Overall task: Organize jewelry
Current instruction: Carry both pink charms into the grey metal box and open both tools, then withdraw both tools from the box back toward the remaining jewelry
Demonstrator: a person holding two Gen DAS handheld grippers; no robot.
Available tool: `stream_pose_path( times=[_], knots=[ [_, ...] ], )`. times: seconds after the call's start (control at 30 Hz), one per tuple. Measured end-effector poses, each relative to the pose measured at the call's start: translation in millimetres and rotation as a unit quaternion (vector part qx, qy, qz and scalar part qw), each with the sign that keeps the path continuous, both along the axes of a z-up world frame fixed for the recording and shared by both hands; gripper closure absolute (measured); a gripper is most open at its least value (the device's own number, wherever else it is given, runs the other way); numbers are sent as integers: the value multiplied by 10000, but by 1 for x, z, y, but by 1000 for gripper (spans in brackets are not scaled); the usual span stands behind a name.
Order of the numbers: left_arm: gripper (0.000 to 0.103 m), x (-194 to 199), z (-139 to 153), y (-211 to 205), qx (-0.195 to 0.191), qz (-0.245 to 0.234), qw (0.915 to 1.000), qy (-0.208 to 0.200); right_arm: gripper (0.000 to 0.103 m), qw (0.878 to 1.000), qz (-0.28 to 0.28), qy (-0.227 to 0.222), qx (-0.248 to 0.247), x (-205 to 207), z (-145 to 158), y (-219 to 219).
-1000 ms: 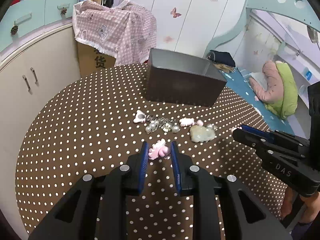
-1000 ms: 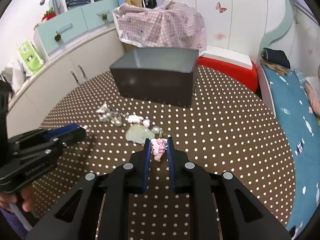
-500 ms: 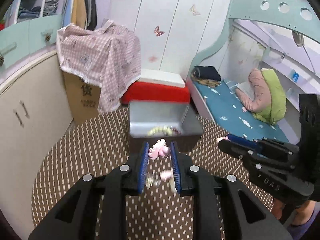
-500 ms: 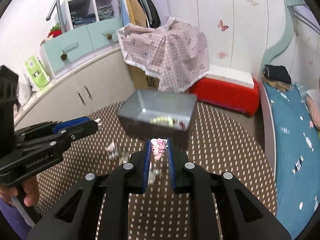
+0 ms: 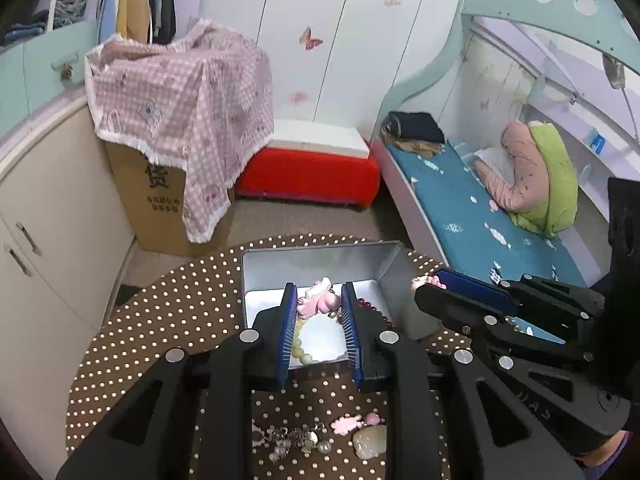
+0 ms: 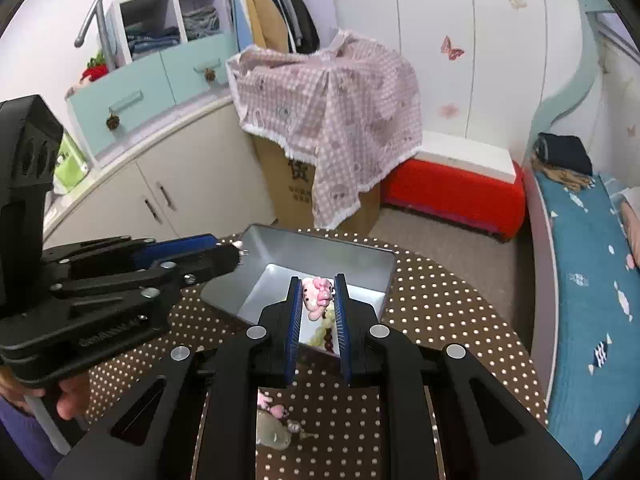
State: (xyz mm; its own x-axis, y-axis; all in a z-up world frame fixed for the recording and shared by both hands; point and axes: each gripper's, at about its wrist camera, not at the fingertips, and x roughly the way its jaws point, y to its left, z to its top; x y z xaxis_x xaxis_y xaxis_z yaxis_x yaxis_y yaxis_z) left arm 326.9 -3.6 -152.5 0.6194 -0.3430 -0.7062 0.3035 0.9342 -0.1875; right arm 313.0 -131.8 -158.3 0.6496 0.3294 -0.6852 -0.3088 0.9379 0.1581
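My left gripper is shut on a pink charm and holds it over the open grey metal box. My right gripper is shut on another pink charm, also above the box. Pale green and dark red bead strings lie inside the box. Loose jewelry stays on the dotted table: a pale jade piece, a pink piece and a silvery bead cluster. Each gripper shows in the other's view, the right one and the left one.
The round brown table with white dots ends just behind the box. Beyond it stand a cardboard box under a pink checked cloth, a red bench, cream cabinets and a bed with a teal sheet.
Both grippers rose from the table with their charms and moved forward over the box, whose inside now shows.
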Motion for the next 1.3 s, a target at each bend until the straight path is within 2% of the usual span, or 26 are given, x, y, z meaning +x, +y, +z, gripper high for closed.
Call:
stream_pose_path(
  times=[0.37,1.0,1.1,1.3],
  knots=[
    [82,19,-26,-5,46,-58,9995,299,86,9995,34,308,-22,23,-29,6],
    [81,16,-24,2,15,38,9996,287,86,9991,17,417,-12,25,-35,8],
    [67,11,-19,5,21,107,9997,211,85,9993,-8,373,16,22,-32,7],
    [62,0,-8,12,-44,182,9998,89,85,9997,-63,246,25,10,-20,5]
  ],
)
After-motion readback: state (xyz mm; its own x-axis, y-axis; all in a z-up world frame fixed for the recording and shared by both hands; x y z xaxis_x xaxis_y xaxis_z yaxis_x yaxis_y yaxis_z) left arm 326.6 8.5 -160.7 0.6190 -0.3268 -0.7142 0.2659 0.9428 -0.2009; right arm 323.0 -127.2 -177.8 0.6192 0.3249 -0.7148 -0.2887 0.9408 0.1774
